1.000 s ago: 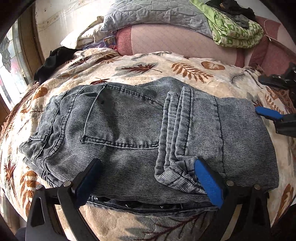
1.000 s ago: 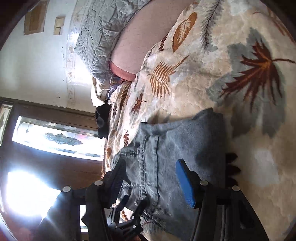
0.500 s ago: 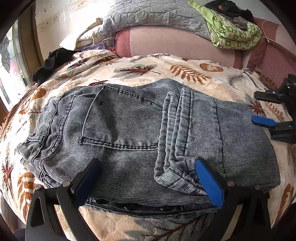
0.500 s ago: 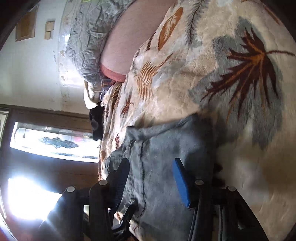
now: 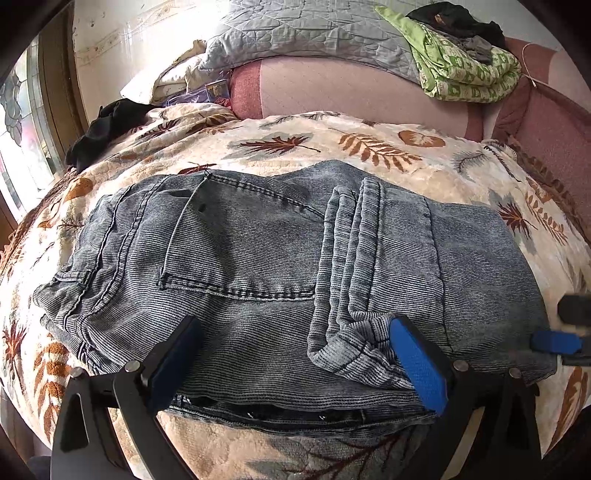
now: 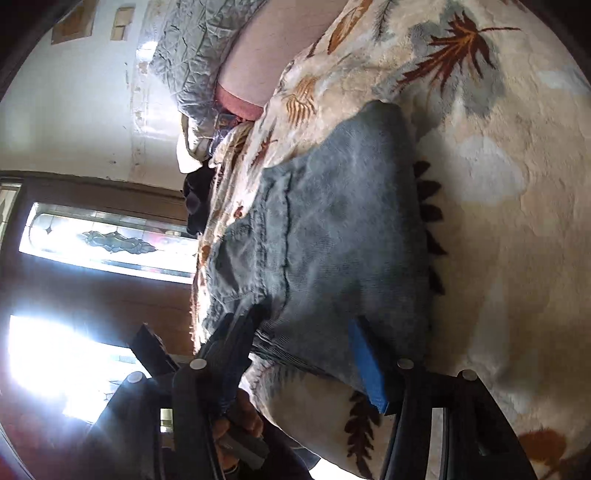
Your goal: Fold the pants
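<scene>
1. Jeans (image 5: 280, 273), folded into a compact stack, lie flat on the leaf-print blanket (image 5: 332, 144) of the bed, waistband end to the left in the left-wrist view, leg cuffs doubled on top right of centre.
2. Left tool (image 5: 295, 354): fingers wide apart over the jeans' near edge. Right blue pad (image 5: 417, 363) sits against the cuff fold; left pad rests on the denim. Nothing pinched.
3. Right tool (image 6: 303, 343): at the jeans' right end, half open and opening slightly. Denim edge lies between the fingers, but the pads are not pressing on it.
4. In the right-wrist view a hand (image 6: 240, 421) holding the left tool's handle shows below the jeans.
5. Behind the jeans: grey quilt (image 5: 306, 33) and green bedding (image 5: 465, 70) on the pink headboard (image 5: 343, 88); black cloth (image 5: 107, 129) far left of the jeans.
</scene>
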A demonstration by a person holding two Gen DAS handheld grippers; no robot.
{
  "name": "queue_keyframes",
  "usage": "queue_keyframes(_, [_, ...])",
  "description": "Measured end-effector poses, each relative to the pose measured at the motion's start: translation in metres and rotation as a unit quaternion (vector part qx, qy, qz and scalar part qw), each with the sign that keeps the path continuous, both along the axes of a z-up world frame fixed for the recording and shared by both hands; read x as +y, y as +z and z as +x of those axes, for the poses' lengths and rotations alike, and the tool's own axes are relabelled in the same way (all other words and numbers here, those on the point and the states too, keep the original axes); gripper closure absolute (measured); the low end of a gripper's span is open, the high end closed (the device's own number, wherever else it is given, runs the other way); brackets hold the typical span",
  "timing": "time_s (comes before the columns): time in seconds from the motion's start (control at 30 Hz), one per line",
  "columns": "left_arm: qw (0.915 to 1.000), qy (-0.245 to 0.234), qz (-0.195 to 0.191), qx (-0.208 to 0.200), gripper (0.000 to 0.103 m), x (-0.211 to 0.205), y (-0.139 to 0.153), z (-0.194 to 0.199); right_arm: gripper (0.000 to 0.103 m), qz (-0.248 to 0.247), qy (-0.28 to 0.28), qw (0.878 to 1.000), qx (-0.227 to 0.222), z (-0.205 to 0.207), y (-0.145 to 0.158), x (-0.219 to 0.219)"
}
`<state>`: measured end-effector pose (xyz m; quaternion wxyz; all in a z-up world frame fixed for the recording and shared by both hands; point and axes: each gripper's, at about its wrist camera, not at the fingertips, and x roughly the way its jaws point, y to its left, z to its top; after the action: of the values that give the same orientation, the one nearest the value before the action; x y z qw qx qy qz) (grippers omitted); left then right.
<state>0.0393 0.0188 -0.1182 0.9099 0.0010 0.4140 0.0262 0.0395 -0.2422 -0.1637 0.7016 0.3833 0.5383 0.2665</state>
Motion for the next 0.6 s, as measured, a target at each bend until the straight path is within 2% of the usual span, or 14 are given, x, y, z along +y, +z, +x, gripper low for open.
queue_keyframes(0.1, [1.0000,-0.001,-0.001,-0.001,0.002,0.000,0.000,0.000,0.045,0.024,-0.012,1.000,0.004,-0.005,-0.011,-0.009])
queue_keyframes(0.17, [1.0000,-0.002,-0.001,-0.003,0.002,0.001,0.000,-0.001,0.045,0.016,-0.008,1.000,0.011,-0.002,-0.006,-0.008])
queue_keyframes(0.3, [1.0000,-0.003,-0.001,-0.009,0.002,0.001,0.000,-0.002,0.044,0.007,-0.004,1.000,-0.018,0.006,0.011,-0.006])
queue_keyframes(0.6, [0.9998,-0.009,-0.001,-0.018,0.002,0.002,-0.001,-0.005,0.044,0.039,-0.054,0.997,-0.031,0.078,0.015,-0.020])
